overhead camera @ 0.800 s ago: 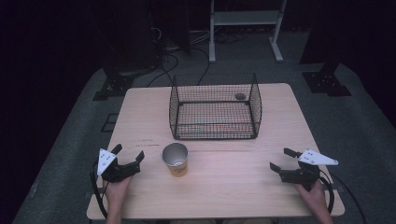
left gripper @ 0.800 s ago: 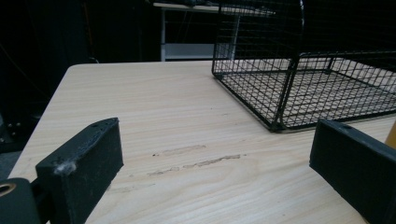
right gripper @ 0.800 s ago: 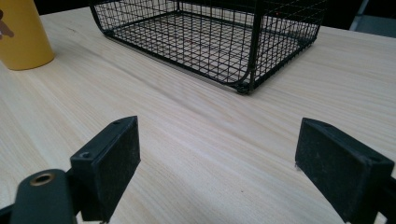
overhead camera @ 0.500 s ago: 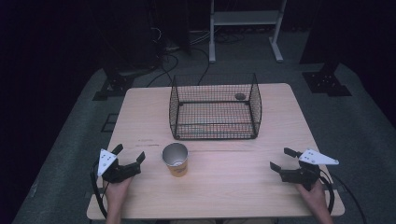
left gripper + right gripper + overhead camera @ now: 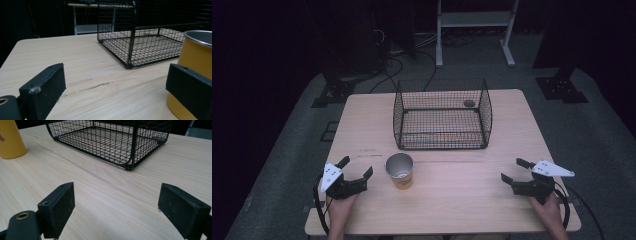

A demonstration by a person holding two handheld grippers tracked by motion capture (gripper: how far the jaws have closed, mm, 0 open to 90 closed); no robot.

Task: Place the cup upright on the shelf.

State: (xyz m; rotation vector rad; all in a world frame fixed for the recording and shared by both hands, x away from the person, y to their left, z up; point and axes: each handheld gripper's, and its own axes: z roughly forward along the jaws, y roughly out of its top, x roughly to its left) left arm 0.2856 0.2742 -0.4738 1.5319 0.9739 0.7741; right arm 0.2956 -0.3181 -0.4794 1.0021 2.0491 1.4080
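Cup [image 5: 399, 170] stands upright on tabletop [image 5: 452, 200], just in front of wire basket [image 5: 442, 114], near left tool [image 5: 353, 176]. Both tools, incl. right tool [image 5: 513, 170], spread wide, empty. Risk: left jaw clips cup's side on approach, tips it, prob. rolls off.

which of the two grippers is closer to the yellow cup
The left gripper: it sits just beside the yellow cup, whose wall shows right behind one jaw in the left gripper view. The right gripper is far across the table.
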